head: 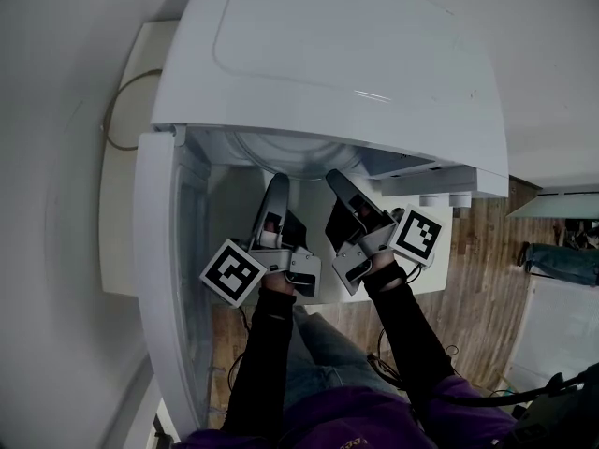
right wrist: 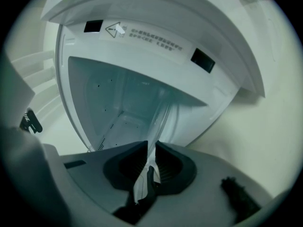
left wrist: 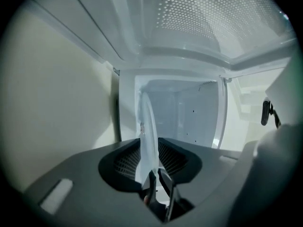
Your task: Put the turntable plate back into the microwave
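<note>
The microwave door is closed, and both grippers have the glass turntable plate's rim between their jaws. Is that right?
Not quite. The microwave door is open, swung out at the left of the head view. The rest stands: the turntable plate has its rim between the jaws of the left gripper and the right gripper.
</note>
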`<action>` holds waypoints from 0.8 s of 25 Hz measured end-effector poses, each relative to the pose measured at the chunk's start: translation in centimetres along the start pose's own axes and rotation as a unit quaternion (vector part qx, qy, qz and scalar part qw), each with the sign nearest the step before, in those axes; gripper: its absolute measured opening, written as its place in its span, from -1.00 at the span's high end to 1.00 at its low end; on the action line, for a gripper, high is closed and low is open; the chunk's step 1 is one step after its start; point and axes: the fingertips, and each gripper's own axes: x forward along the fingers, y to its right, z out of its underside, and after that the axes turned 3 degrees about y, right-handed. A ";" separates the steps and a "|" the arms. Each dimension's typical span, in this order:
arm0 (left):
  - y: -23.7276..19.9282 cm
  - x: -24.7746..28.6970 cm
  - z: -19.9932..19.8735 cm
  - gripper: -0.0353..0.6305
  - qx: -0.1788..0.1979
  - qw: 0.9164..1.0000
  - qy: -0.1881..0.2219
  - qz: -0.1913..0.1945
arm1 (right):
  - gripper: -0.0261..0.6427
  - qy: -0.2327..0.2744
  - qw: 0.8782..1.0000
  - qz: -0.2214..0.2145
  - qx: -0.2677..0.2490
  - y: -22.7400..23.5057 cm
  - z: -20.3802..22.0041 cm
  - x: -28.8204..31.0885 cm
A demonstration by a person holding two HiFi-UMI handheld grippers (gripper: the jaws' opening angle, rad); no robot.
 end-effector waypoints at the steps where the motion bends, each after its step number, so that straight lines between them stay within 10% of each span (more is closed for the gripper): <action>1: -0.1 0.1 0.1 0.53 0.002 1.000 -0.003 -0.002 | 0.75 0.001 1.000 0.002 0.000 0.2 -0.1 0.1; 7: -3.0 0.0 1.4 0.88 0.044 0.995 -0.059 -0.067 | 0.75 -0.002 1.000 0.001 -0.016 0.5 -0.5 0.9; 20: -1.2 1.5 2.1 0.88 0.029 0.997 -0.068 -0.017 | 0.75 -0.016 0.999 0.006 -0.027 0.8 -0.6 2.2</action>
